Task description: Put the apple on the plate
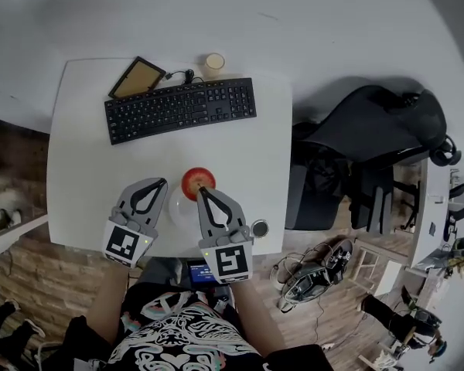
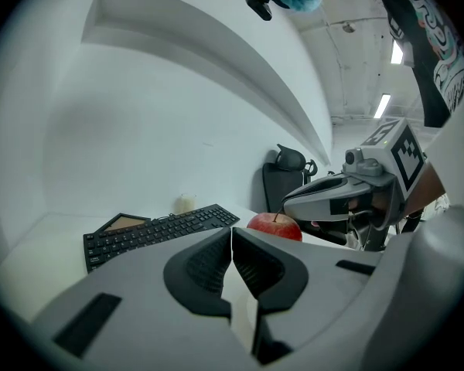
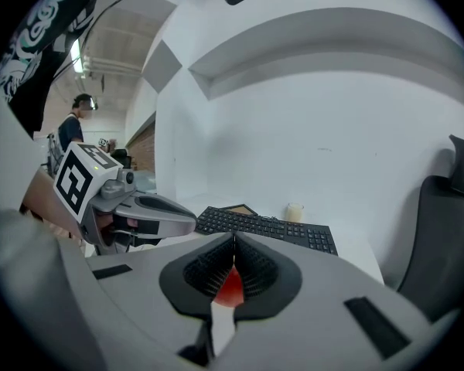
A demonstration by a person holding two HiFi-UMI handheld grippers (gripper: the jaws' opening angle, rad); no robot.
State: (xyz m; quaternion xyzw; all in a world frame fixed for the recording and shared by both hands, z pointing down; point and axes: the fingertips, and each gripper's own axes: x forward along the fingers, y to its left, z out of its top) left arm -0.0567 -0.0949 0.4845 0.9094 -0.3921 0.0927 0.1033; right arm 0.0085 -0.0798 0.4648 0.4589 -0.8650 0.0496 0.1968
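Observation:
A red apple rests at the far edge of a white plate near the front of the white table. My left gripper is shut and empty, its tips just left of the apple. My right gripper is also shut, its tips at the apple's near side, not around it. In the left gripper view the apple shows beyond the shut jaws, with the right gripper to its right. In the right gripper view a patch of the apple shows red through the gap behind the shut tips.
A black keyboard, a framed tablet and a pale candle lie at the table's far side. A small round metal thing sits by the front right corner. A black office chair stands right of the table.

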